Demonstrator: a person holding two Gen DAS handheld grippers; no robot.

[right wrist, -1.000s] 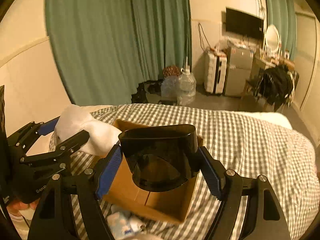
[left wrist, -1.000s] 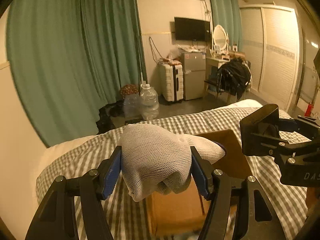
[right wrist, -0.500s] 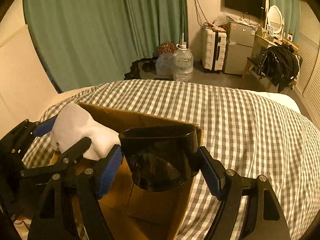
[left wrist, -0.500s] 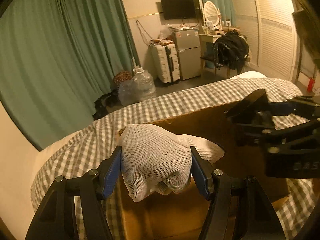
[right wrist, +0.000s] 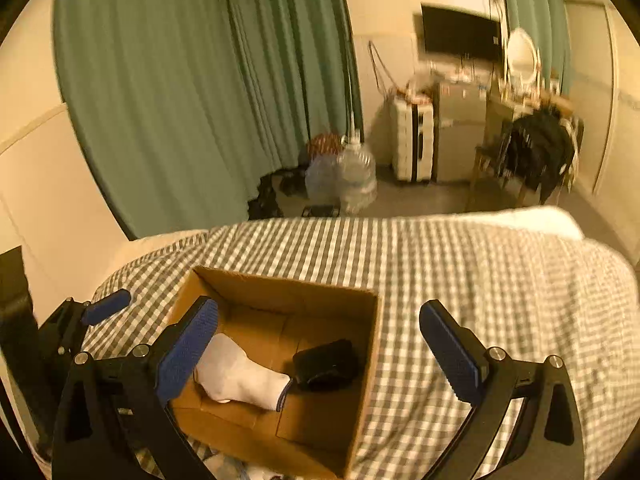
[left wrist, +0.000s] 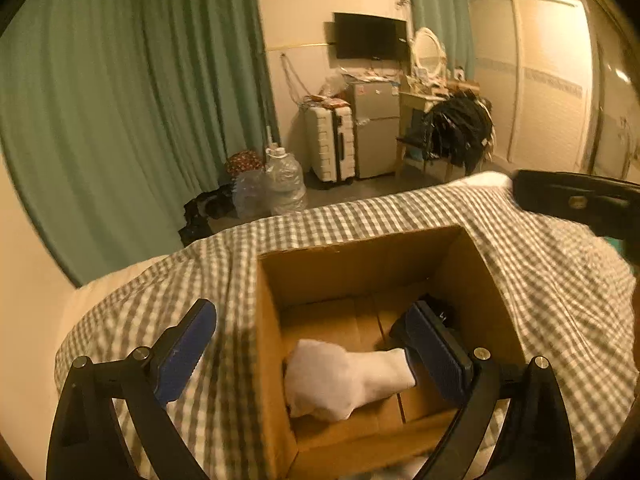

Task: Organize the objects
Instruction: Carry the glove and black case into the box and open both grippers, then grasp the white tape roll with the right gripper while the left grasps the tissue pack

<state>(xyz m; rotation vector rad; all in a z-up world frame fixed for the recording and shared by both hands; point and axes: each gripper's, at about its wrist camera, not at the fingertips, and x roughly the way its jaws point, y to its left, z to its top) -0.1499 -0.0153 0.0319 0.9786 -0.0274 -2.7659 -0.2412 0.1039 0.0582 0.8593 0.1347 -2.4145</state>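
On the grey-and-white checked bedspread stood an open brown cardboard box. A white knitted sock and a black plastic cup lay on its floor, below both tools. The left gripper and right gripper hung spread wide, holding nothing.

The box is plain brown cardboard, matt, with creased flaps on its floor. Inside lies a white sock of soft knitted cloth and a black cup of smooth, faintly glossy plastic. The bed wears woven checked cloth. Both grippers' jaws carry ribbed blue pads on matt black plastic arms with shiny metal screws.
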